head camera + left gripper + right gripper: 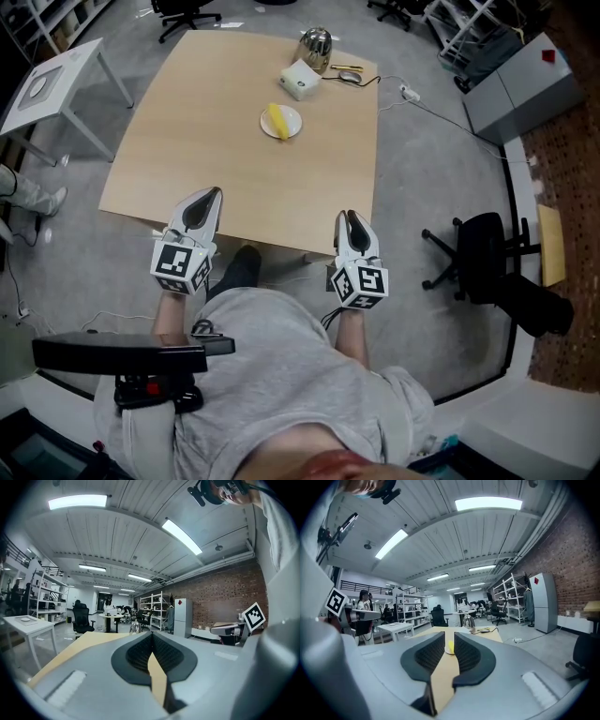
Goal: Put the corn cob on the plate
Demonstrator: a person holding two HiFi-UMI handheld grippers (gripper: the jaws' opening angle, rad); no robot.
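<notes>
Table (187, 141) broad, tan, running far from person. Left gripper (215, 192) and right gripper (347, 215) over near edge, both pointing far, both empty: left jaws together at tips, right jaws narrowly apart, nothing between. White box (300, 80) and metal pot (316, 47) by far edge. Plate (294, 124) toward far side, well apart from both grippers, lying between their lines; neither clearly nearer. Corn cob (278, 120) already on plate, sole content, long axis near-to-far, far end slanted slightly left. Judged: placing done, no grasp called for.

Matt wooden table (202, 131), shiny metal kettle (317, 46)
</notes>
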